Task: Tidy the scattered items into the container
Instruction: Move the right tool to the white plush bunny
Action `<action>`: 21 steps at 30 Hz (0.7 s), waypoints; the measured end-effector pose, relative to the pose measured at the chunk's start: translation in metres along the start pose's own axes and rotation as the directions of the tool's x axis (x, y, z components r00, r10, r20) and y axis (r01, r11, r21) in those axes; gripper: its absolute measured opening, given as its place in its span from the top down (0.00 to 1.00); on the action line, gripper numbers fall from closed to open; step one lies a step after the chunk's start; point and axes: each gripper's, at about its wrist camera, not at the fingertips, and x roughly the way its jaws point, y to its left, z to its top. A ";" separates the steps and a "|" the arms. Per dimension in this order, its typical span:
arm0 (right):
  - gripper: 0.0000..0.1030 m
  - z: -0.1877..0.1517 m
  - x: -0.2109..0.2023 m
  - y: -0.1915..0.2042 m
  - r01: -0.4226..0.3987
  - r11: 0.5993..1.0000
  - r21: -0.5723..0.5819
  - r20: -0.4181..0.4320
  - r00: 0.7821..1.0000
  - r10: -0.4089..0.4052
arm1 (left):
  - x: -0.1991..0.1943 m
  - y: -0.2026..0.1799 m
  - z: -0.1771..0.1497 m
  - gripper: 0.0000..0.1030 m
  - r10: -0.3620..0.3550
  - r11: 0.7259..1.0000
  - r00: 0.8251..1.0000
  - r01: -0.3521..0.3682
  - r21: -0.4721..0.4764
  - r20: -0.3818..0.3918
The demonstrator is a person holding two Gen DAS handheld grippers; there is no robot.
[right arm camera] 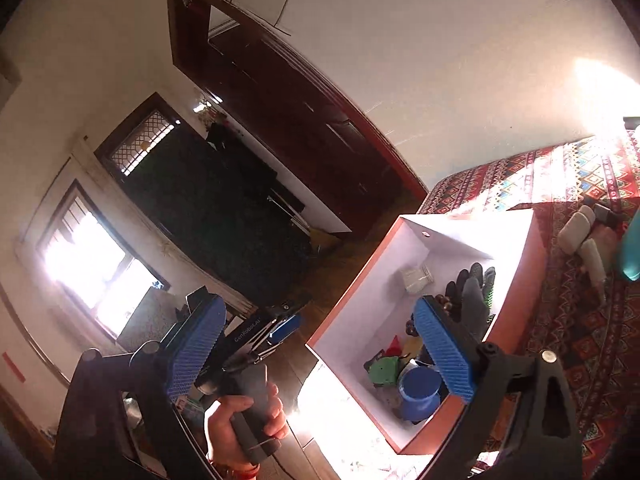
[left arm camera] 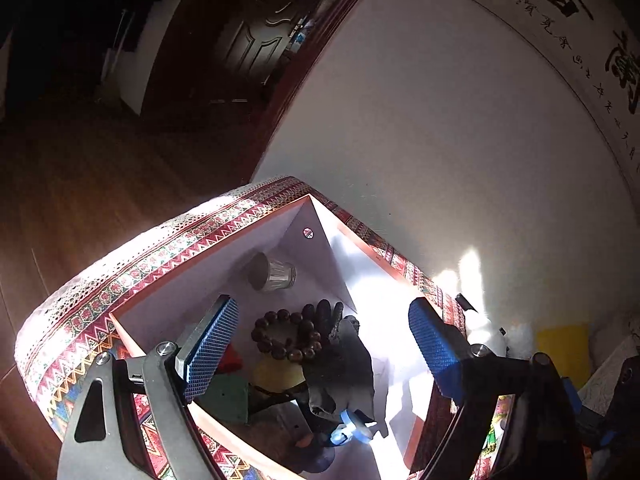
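Note:
An orange box with a white inside (left arm camera: 296, 236) (right arm camera: 516, 280) stands on a patterned cloth. It holds a glass jar (left arm camera: 272, 272) (right arm camera: 416, 278), a brown bead bracelet (left arm camera: 286, 334), a dark glove (left arm camera: 344, 364) (right arm camera: 474, 300), a green piece (left arm camera: 224, 396) (right arm camera: 384, 370), a yellow item (left arm camera: 276, 374) and a blue cup (right arm camera: 418, 390). My left gripper (left arm camera: 324, 348) is open and empty right above the box. My right gripper (right arm camera: 320, 352) is open and empty, over the box's near left edge. The person's hand (right arm camera: 240, 420) holds the left gripper's handle.
White plastic items (right arm camera: 580, 240) and a teal object (right arm camera: 630, 248) lie on the patterned cloth (right arm camera: 580, 340) right of the box. A white toy (left arm camera: 486, 334) and a yellow pad (left arm camera: 564, 344) lie beyond the box. A white wall (left arm camera: 440, 140) is close behind; wooden floor (left arm camera: 80, 184) lies to the left.

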 end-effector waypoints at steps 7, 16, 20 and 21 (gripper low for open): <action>0.06 -0.009 -0.063 -0.047 0.122 0.990 0.070 0.114 0.985 -0.129 | 0.006 -0.023 -0.010 0.15 -0.013 0.999 1.000 0.013 0.041 -0.020; 0.05 -0.051 -0.187 -0.168 0.302 0.875 0.379 0.298 0.855 -0.425 | 0.020 -0.071 -0.031 0.15 -0.048 0.989 0.996 0.058 0.139 -0.071; 0.04 -0.075 -0.244 -0.209 0.314 0.804 0.506 0.351 0.776 -0.524 | 0.027 -0.105 -0.051 0.15 -0.069 0.973 0.992 0.091 0.214 -0.109; 0.04 -0.080 -0.257 -0.217 0.316 0.784 0.534 0.360 0.754 -0.549 | 0.030 -0.115 -0.058 0.15 -0.074 0.966 0.990 0.101 0.238 -0.122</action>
